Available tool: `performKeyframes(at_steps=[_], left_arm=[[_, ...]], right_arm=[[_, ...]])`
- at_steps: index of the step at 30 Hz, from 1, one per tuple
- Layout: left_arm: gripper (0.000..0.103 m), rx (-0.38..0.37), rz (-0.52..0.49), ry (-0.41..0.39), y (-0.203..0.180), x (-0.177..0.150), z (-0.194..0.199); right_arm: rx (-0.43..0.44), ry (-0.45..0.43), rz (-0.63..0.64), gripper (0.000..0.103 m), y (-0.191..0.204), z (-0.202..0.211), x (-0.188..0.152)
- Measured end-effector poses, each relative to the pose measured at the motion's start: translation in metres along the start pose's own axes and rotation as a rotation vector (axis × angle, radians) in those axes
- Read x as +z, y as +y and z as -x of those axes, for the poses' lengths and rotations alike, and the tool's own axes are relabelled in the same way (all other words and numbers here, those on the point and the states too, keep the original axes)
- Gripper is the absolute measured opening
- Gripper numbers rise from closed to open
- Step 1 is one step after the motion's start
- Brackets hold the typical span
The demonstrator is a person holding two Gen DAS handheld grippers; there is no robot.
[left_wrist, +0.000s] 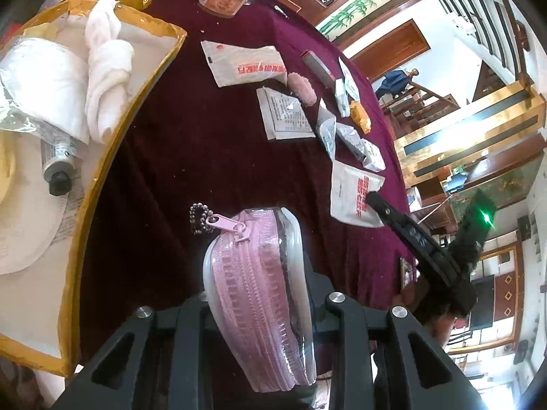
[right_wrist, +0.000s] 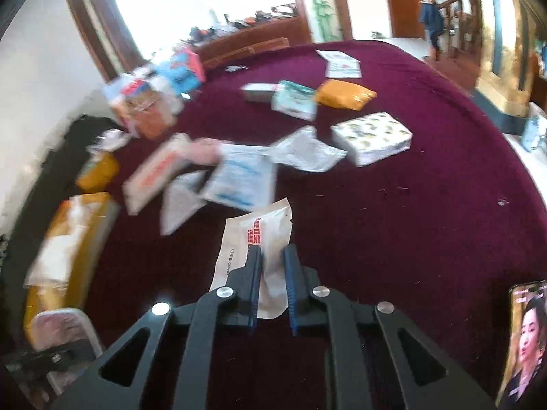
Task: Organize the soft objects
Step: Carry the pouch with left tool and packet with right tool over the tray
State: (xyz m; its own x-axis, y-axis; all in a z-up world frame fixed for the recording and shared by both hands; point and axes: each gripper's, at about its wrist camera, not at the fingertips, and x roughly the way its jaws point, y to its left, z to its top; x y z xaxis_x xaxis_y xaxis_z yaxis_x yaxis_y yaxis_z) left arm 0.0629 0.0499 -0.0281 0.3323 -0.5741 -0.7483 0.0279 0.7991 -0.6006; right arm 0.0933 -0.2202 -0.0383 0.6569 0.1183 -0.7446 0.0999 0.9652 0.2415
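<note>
two grippers are each holding a soft item over the maroon tablecloth (right_wrist: 393, 212).
the left gripper (left_wrist: 259, 304) is clamping a pink zippered pouch (left_wrist: 256, 294) partway closed, holding it upright near the yellow-edged tray (left_wrist: 102, 157), where a rolled white towel (left_wrist: 106, 68) and a tube (left_wrist: 58, 160) are lying. the right gripper (right_wrist: 273, 256) is pinching a white packet with red lettering (right_wrist: 259, 239) between nearly closed blue-padded fingers (right_wrist: 290, 273), with other packets and a patterned tissue pack (right_wrist: 372, 136) lying scattered just beyond it.
</note>
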Motion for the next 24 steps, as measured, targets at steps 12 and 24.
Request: performKeyframes(at_steps=[12,24], left_arm=[[0.029,-0.009,0.080,-0.101,0.034,0.022,0.084],[0.031,0.211,0.089,-0.110,0.114,0.027,0.113]], right_arm=[[0.311,0.010,0.122,0.013,0.088,0.040,-0.018],[0.485,0.119,0.268,0.014,0.218,0.011,-0.025]])
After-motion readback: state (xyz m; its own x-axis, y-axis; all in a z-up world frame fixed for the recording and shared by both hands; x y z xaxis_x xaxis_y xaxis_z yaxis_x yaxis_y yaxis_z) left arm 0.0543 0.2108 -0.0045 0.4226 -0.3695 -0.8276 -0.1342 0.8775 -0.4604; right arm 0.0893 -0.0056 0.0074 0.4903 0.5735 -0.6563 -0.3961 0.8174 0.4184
